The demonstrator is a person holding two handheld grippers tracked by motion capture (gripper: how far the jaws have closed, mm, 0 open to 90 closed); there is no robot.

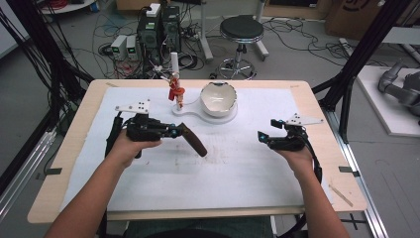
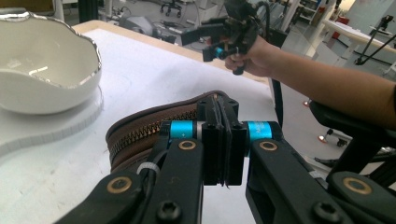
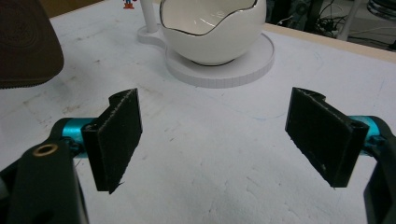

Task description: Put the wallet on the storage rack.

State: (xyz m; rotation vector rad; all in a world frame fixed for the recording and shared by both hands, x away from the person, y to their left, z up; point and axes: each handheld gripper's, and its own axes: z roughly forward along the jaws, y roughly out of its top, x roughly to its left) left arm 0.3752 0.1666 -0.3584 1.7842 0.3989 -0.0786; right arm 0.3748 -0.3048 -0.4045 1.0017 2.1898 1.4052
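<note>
Forearms entering from near edge of bench [image 1: 79, 198], white mat on top. Left gripper [image 1: 174, 132] jaws clamped tight on edge of brown zippered pouch [image 1: 194, 140]; pouch hanging tilted above mat, left of centre. Right gripper [image 1: 264, 138] jaws spread wide, nothing between, hovering over bare mat at right. Beyond: white egg-shaped bowl [image 1: 217, 98] on round white base [image 1: 229, 117], thin post with small red figure [image 1: 175, 92] just beside. Clear mat between pouch and bowl.
</note>
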